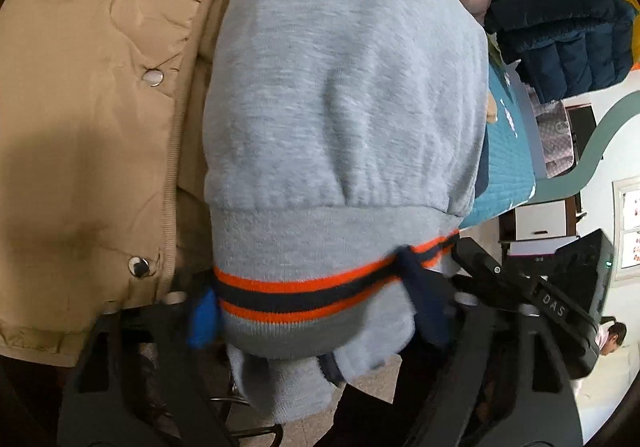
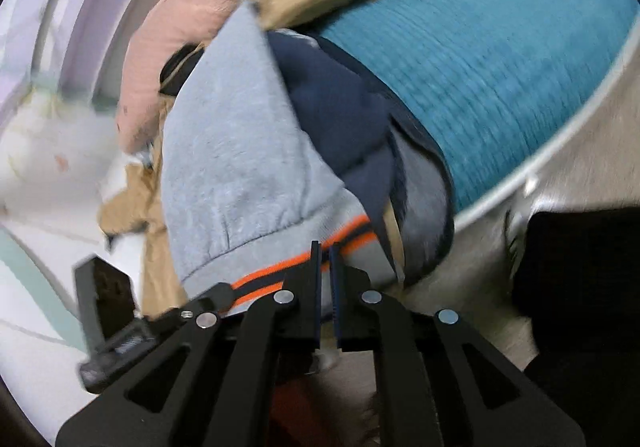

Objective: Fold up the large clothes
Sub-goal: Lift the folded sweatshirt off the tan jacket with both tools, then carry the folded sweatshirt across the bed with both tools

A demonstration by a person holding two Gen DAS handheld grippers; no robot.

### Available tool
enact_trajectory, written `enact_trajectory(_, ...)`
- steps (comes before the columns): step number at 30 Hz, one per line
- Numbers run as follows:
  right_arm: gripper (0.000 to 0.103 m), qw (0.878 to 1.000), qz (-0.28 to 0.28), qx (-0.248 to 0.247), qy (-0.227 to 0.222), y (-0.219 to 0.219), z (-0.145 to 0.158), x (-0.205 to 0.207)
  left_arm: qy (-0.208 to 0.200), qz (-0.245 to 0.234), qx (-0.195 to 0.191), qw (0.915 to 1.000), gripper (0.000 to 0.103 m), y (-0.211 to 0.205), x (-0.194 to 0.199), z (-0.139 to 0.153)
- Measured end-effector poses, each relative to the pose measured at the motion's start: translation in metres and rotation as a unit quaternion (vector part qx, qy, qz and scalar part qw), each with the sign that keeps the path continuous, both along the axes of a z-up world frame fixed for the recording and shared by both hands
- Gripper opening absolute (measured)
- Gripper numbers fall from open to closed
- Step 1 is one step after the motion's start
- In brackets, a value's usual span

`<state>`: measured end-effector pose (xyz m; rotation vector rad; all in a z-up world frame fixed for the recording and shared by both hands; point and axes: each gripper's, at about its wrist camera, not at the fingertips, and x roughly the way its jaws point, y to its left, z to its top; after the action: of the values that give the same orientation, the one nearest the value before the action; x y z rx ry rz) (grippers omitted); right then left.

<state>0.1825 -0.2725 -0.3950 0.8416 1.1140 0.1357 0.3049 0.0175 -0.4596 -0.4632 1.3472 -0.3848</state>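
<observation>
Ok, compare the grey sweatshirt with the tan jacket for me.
The grey sweatshirt is soft fleecy knit; the tan jacket is smooth, shiny padded fabric. The sweatshirt has a ribbed hem with orange and navy stripes; the jacket is plain, with metal snaps. The sweatshirt's hem is pinched in the right tool and sits between the left tool's fingers; no tool holds the jacket. Both lie in the same heap of clothes.

My left view is sharp and evenly lit, with a soft shadow on the beige jacket (image 1: 92, 95) at middle left. My right view is smeared by motion blur, most at upper left. Both frames bend strongly near their dark corners.
</observation>
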Motion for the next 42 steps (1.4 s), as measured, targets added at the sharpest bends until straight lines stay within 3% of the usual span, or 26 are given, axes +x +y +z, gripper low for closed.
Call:
enact_trajectory(1,0.006,1.000,-0.011,0.014,0.007,-0.005,-0.003,-0.003,-0.006,-0.003,0.006,1.0000,0.061,-0.005,0.000,0.003)
enact_trajectory(3,0.008,0.998,-0.027,0.050,0.015,-0.011,-0.008,-0.006,-0.012,-0.005,0.005,0.9999,0.040,-0.004,0.001,0.013)
enact_trajectory(8,0.024,0.994,-0.043,0.103,0.022,-0.017,-0.011,-0.011,-0.009,0.009,-0.029,0.9995,0.028,0.007,0.004,0.030)
enact_trajectory(12,0.029,0.992,-0.056,0.114,0.026,-0.014,-0.008,-0.013,-0.008,0.019,-0.053,0.9984,0.027,0.011,0.006,0.044)
enact_trajectory(15,0.043,0.988,-0.075,0.130,0.041,-0.019,-0.012,-0.021,-0.007,0.026,-0.073,0.9970,0.027,0.011,0.008,0.052)
enact_trajectory(22,0.044,0.963,-0.117,0.234,0.059,-0.022,-0.037,-0.029,-0.015,0.026,-0.083,0.9961,0.026,0.007,0.015,0.068)
enact_trajectory(31,0.052,0.946,-0.152,0.275,0.074,-0.017,-0.053,-0.031,-0.016,0.031,-0.088,0.9955,0.026,0.003,0.019,0.072)
enact_trajectory(40,0.058,0.905,-0.200,0.371,0.057,-0.006,-0.078,-0.031,-0.005,0.038,-0.102,0.9941,0.027,0.006,0.018,0.068)
enact_trajectory(42,0.059,0.905,-0.201,0.371,0.054,-0.004,-0.080,-0.026,-0.003,0.038,-0.103,0.9939,0.027,0.006,0.018,0.068)
